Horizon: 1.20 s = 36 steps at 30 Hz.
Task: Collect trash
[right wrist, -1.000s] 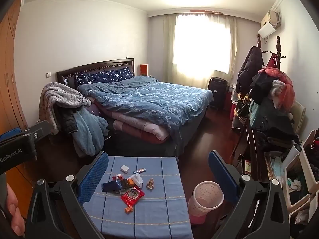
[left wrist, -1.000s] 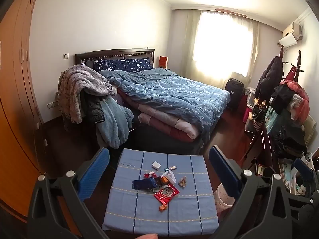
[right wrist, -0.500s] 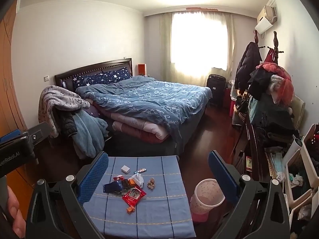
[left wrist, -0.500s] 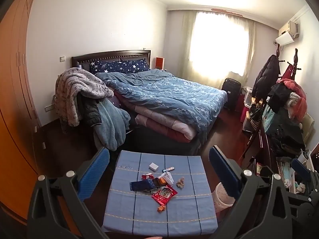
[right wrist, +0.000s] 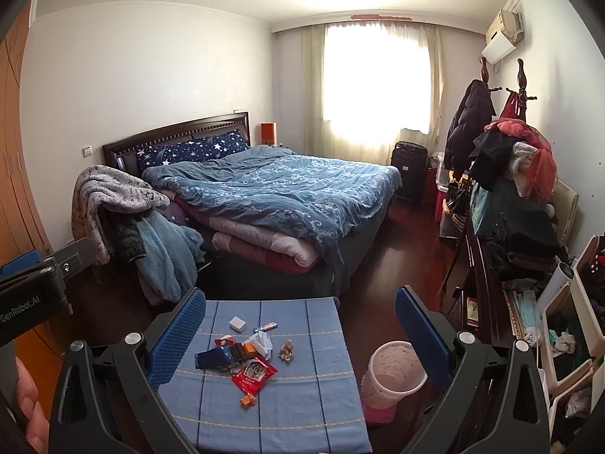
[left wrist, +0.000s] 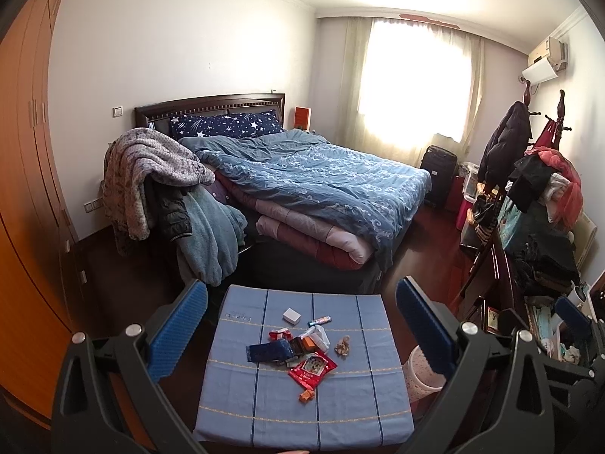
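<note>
Both cameras have drifted slightly since the earlier frames, so the blue-clothed table (left wrist: 302, 408) and its litter sit a little more toward 9 o'clock in each view. The left gripper (left wrist: 300, 321) hangs above the table with its jaws spread wide, holding nothing; the right gripper (right wrist: 300, 321) is likewise wide open and empty. Trash lies clustered mid-table: a red snack packet (right wrist: 254, 374), a dark blue wrapper (right wrist: 213, 358) at its 10 o'clock, a white plastic wrapper (right wrist: 261, 342), a small white box (right wrist: 238, 323) toward 12 o'clock, a crumpled brown scrap (right wrist: 286, 350) and an orange wrapper (right wrist: 247, 401) toward 6 o'clock. A pink wastebasket (right wrist: 393, 376) stands on the floor at the table's 3 o'clock side.
</note>
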Motion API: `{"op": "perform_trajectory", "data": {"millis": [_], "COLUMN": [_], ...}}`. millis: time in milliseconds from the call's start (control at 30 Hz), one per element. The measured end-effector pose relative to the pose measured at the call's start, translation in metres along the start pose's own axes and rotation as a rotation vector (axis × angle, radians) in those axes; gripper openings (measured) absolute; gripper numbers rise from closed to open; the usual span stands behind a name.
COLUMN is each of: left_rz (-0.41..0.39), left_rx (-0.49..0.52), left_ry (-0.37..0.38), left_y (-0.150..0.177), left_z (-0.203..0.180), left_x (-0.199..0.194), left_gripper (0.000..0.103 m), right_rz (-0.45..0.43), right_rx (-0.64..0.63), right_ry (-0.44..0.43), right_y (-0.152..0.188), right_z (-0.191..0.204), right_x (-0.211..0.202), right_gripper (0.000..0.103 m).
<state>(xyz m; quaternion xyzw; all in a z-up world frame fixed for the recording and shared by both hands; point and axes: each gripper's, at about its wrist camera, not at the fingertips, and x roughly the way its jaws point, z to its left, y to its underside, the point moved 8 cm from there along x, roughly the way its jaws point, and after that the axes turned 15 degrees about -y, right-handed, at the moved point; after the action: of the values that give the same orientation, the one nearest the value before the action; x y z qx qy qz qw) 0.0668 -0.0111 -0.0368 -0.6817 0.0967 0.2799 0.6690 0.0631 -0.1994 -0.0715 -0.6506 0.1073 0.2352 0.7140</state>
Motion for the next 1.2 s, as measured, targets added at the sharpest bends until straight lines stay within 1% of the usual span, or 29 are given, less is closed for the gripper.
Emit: {"op": "perform_trajectory", "data": {"millis": [367, 533, 1200], "left_rz": [0.0, 0.002, 0.002], "left_rx": [0.006, 0.004, 0.003], "left_ry": [0.005, 0.002, 0.003], "left_y": [0.003, 0.0, -0.003], "left_z": [-0.001, -0.002, -0.004], "left_x": [0.006, 0.008, 0.009], "left_gripper": [0.1, 0.1, 0.1], "right_rz": [-0.042, -0.046, -0.032], "right_rx": [-0.007, -0.023, -0.019], "right_ry": [0.051, 0.071, 0.051], "right_y": [-0.024, -0.026, -0.021], "right_z": [-0.011, -0.012, -0.01], "right_x": [-0.006, -0.006, 0.0], "right_gripper": [0.099, 0.099, 0.099]}}
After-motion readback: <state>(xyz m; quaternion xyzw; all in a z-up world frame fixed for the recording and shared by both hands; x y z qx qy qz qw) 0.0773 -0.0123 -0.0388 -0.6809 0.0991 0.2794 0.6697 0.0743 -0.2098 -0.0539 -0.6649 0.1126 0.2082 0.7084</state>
